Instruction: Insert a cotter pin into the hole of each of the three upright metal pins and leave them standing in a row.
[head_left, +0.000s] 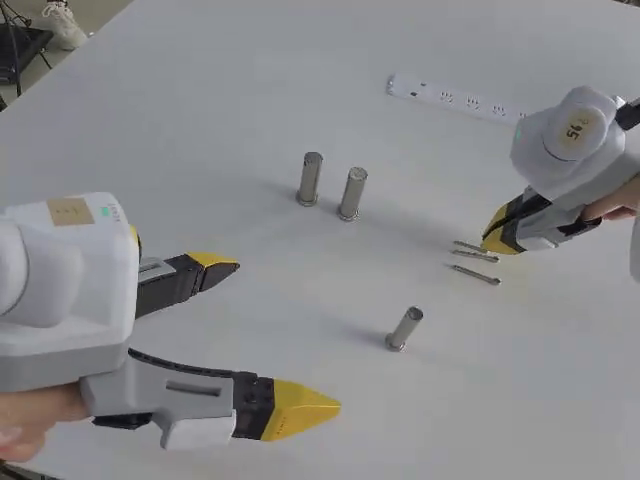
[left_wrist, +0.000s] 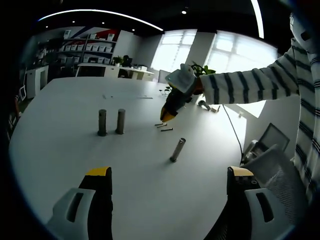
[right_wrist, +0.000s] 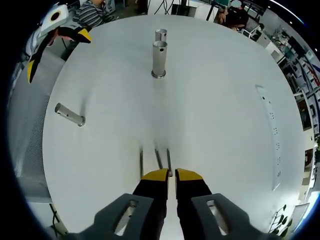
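Two metal pins (head_left: 310, 178) (head_left: 352, 192) stand upright side by side mid-table. A third metal pin (head_left: 405, 328) stands apart, closer to me, and looks tilted. Thin cotter pins (head_left: 476, 262) lie flat on the table to the right. My right gripper (head_left: 497, 240) is down at them. In the right gripper view its jaws are shut on the end of the rightmost cotter pin (right_wrist: 169, 161), with two more cotter pins (right_wrist: 141, 162) beside it. My left gripper (head_left: 262, 335) hovers open near the front left, holding nothing. It faces the pins (left_wrist: 111, 122) and the lone pin (left_wrist: 177, 149).
A white power strip (head_left: 455, 98) lies at the far right of the white table (head_left: 200, 120). A striped sleeve (left_wrist: 250, 85) reaches in behind the right gripper (left_wrist: 170, 112). A chair (left_wrist: 272, 167) stands past the table edge.
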